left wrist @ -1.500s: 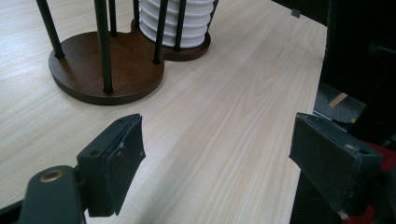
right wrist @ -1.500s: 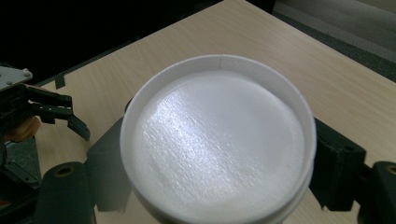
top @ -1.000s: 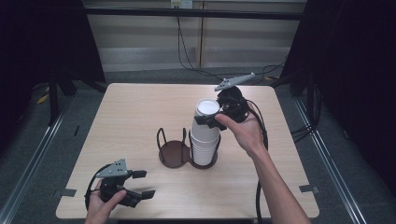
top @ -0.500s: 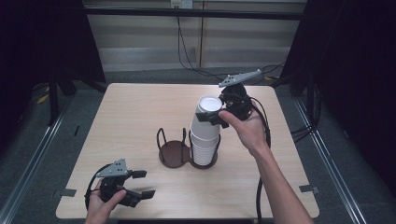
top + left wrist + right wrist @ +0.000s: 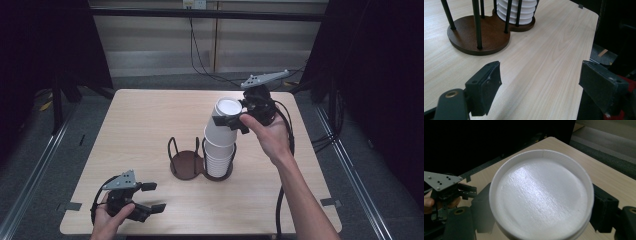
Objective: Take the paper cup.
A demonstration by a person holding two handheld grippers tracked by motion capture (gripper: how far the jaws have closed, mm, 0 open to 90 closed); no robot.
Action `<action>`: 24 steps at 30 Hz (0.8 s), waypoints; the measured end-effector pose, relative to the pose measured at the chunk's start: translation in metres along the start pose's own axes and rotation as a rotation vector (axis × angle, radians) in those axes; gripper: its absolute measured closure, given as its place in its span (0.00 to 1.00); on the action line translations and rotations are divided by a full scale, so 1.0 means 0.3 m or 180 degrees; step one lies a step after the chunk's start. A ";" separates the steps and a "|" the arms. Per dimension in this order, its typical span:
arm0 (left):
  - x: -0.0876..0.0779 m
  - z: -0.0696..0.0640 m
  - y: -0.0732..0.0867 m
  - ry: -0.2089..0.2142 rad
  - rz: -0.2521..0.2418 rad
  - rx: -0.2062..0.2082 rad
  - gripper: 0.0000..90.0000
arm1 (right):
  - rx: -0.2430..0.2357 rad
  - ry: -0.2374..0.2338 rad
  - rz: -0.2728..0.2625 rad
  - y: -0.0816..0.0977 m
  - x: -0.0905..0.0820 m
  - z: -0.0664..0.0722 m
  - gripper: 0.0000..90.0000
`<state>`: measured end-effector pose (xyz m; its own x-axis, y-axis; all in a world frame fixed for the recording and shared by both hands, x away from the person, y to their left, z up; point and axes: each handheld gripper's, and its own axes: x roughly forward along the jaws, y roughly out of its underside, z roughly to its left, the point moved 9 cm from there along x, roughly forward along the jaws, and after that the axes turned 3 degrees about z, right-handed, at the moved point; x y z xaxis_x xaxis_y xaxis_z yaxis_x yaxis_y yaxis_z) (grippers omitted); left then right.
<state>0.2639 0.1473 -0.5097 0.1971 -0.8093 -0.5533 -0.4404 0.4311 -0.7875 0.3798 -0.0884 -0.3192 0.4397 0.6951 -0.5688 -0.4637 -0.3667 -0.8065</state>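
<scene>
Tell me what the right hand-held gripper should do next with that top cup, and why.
Probably lift it straight up. The right hand-held gripper is shut on the upside-down top cup, which sits tilted on the cup stack in the brown holder and hasn't cleared it. A straight pull should avoid dragging the stack against the holder's rods.

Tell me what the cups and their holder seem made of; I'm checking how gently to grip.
The cups look like white paper or foam, matte, with stacked ribbed rims; the look leaves it open. The holder looks like a dark brown wooden base, satin, with thin black rods, likely metal.
</scene>
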 end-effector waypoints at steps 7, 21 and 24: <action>0.001 -0.002 0.002 -0.0001 0.0007 0.0001 0.19 | 0.0061 -0.0039 -0.0069 -0.006 -0.026 -0.006 0.26; 0.005 -0.004 -0.001 0.0014 -0.0003 0.0001 0.19 | 0.0215 -0.0098 -0.0215 -0.006 -0.065 -0.019 0.26; 0.004 -0.005 -0.001 0.0016 -0.0005 0.0003 0.19 | 0.0230 -0.0086 -0.0247 -0.011 -0.078 -0.021 0.26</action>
<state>0.2629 0.1455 -0.5098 0.1934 -0.8119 -0.5508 -0.4394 0.4303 -0.7885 0.3759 -0.1075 -0.3041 0.4560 0.7364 -0.4998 -0.4837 -0.2663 -0.8337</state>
